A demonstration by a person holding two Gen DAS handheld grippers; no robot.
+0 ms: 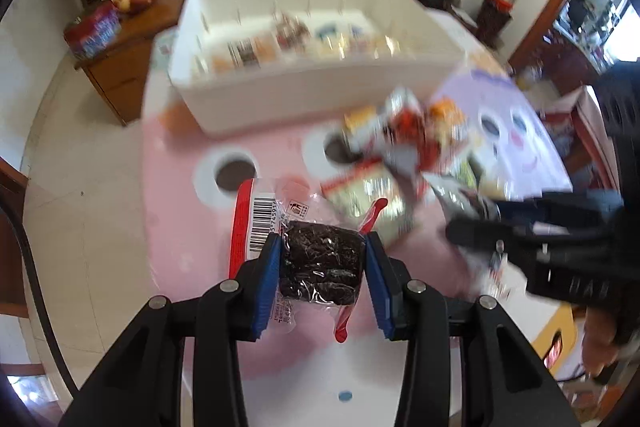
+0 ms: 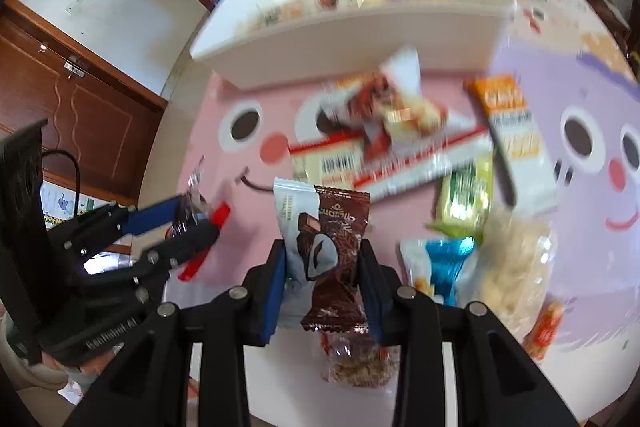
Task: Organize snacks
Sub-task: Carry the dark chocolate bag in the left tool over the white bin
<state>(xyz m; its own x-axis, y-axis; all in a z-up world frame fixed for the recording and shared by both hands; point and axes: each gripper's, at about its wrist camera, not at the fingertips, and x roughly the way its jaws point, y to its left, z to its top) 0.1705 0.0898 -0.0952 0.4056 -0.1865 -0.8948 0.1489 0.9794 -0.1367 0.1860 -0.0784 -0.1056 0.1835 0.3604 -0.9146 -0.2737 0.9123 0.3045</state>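
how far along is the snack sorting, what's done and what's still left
Done: a few packets already sit in the white divided bin, too blurred to count.
In hand: the left hand-held gripper clamps a dark cake in clear wrap; the right hand-held gripper clamps a brown-and-white chocolate packet.
Left: a pile of loose packets lies on the mat.

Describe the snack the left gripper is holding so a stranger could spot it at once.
Start at the pink face mat in front of the white divided bin. Above it, the left gripper clamps a clear-wrapped dark cake. Unlike the printed packets nearby, its wrapper is see-through, with red ends and a barcode.
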